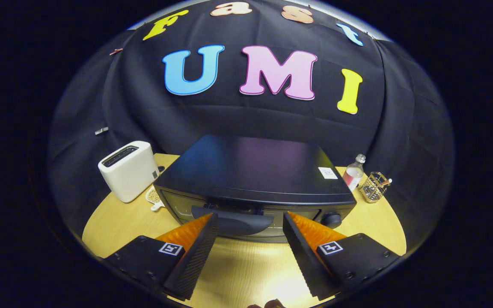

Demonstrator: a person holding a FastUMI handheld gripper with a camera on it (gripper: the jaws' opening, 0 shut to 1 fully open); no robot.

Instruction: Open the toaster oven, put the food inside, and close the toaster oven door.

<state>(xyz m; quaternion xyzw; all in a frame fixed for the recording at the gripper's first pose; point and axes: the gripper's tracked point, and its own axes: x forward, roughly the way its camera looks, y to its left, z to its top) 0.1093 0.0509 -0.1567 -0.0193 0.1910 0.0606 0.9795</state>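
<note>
Here gripper point(250, 220) spread wide (holding nothing), fingertips flanking toaster oven point(255, 179) door handle point(233, 220).

**No legible wording anywhere**

Small white sticker point(328, 173) on top of the toaster oven point(255, 171), near its right front corner: dense square print, too small to read. Square black-and-white coded markers point(170, 248), one behind each finger of the gripper point(250, 218): patterns only, no letters or numbers. Fingers spread wide, tips close to the door handle point(233, 220). Pale label on the bottle point(353, 174) right of the oven: blurred, unreadable.
</note>
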